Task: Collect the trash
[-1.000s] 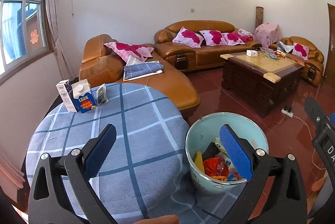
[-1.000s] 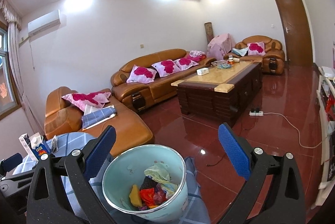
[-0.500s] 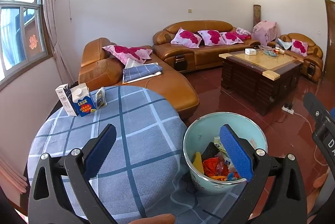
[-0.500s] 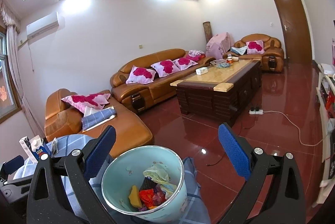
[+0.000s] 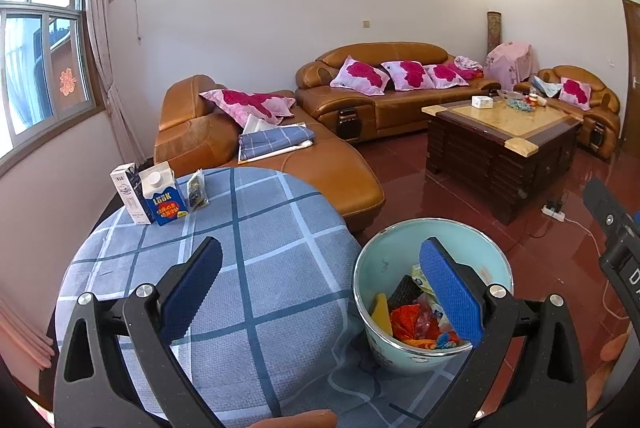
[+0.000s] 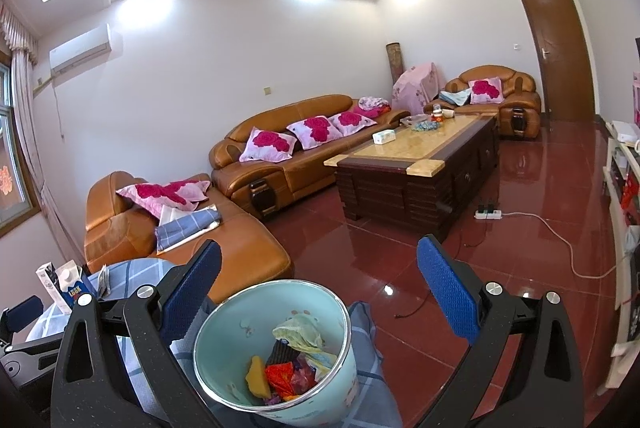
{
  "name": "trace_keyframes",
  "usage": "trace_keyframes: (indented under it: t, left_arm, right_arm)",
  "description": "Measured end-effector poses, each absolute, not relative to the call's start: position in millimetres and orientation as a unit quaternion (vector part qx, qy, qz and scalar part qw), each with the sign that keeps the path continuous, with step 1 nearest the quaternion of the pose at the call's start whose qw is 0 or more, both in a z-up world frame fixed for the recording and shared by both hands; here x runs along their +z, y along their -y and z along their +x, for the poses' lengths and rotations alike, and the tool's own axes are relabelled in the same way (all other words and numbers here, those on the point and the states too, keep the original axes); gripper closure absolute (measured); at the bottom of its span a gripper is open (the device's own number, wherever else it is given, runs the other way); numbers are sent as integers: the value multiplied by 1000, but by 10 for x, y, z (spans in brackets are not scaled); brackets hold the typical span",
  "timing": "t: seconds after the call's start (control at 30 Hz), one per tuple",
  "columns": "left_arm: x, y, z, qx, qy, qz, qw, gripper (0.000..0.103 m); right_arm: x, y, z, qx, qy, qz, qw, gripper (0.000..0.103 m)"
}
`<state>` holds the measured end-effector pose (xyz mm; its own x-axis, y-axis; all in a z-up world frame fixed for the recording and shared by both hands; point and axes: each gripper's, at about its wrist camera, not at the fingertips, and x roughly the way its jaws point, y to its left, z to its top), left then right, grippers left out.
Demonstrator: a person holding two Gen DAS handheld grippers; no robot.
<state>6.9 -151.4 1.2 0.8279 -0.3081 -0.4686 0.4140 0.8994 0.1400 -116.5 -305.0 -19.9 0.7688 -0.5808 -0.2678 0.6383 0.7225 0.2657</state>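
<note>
Both our tongs are spread wide with nothing in them: left tongs [image 5: 320,292] over the bench [image 5: 256,240], right tongs [image 6: 318,292] above the bin [image 6: 276,352].

Bin sits at the right edge of the round bench, on the blue checked cloth [image 5: 280,212]. Pale green inside, metal rim. Trash [image 5: 416,320] already in it: red wrapper, yellow piece, black mesh scrap, pale crumpled wrappers on top. In the left view the right blue pad [image 5: 448,296] overlaps the bin mouth and hides part of the contents.

Still on the bench, far left side, well apart from the bin: a white carton [image 5: 130,194], a blue carton [image 5: 164,200] touching it, and a small dark packet [image 5: 197,190] upright just beside the blue one. Open cloth between them and the left tongs.

Around: tan sofa [image 5: 280,164] right behind the bench with pink cushions and a folded blue cloth, dark coffee table [image 6: 416,164] further out on the red tile floor, power strip [image 6: 488,214] with a white cord trailing across the floor.

A fingertip shows at the bottom edge of the left view.
</note>
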Motion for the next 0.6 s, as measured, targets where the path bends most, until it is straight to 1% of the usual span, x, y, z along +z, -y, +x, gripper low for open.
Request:
trace_keyframes:
  t: [0.3, 0.6]
  left_arm:
    - [46, 1556, 40, -194, -220, 124, 948, 6]
    - [39, 1535, 89, -202, -234, 104, 945, 7]
  right_arm:
    - [-209, 3045, -1153, -328, -90, 175, 924, 7]
    - [-221, 3071, -1131, -332, -91, 182, 921, 7]
